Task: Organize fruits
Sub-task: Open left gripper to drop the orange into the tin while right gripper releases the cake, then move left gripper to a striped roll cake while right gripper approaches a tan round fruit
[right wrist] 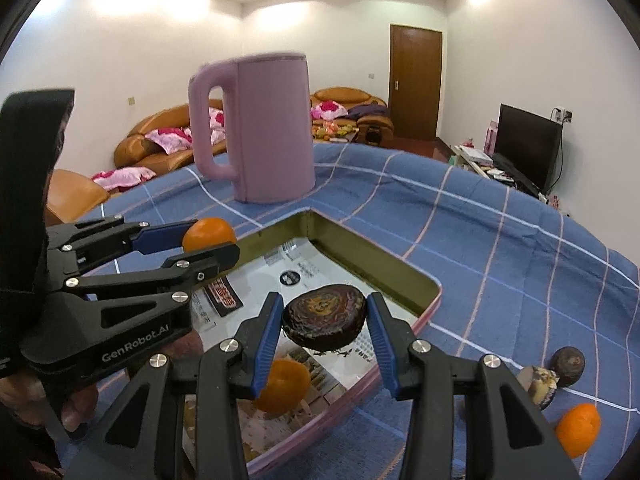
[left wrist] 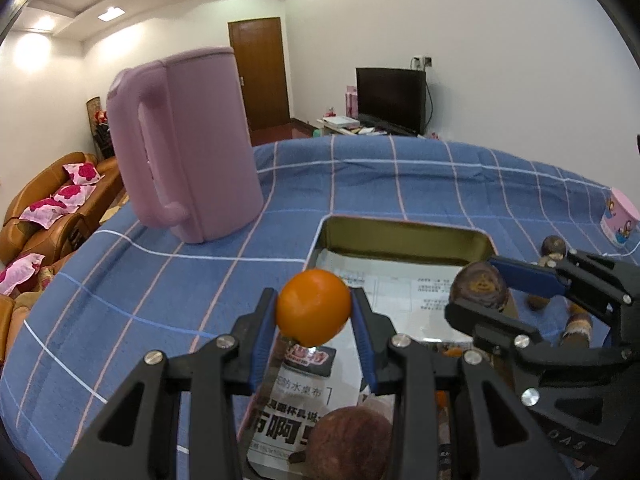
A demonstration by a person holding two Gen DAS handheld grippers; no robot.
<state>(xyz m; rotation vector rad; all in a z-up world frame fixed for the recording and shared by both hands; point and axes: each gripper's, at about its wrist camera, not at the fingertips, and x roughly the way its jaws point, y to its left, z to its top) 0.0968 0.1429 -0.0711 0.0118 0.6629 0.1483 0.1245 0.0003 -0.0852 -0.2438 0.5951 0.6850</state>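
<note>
My left gripper (left wrist: 314, 307) is shut on an orange (left wrist: 313, 307) and holds it above the near left part of a shallow metal tray (left wrist: 404, 230) lined with printed paper. My right gripper (right wrist: 325, 318) is shut on a dark wrinkled passion fruit (right wrist: 325, 317) above the same tray (right wrist: 376, 264). Each gripper shows in the other's view: the right one (left wrist: 480, 285), the left one (right wrist: 212, 240). Inside the tray lie an orange (right wrist: 285, 385) and a brownish passion fruit (left wrist: 349, 438).
A tall pink kettle (right wrist: 264, 128) stands on the blue checked tablecloth (right wrist: 500, 248) behind the tray. To the tray's right lie two dark passion fruits (right wrist: 568, 365) and an orange (right wrist: 578, 429). A pink cup (left wrist: 620, 220) stands at the far right. A sofa and a TV lie beyond.
</note>
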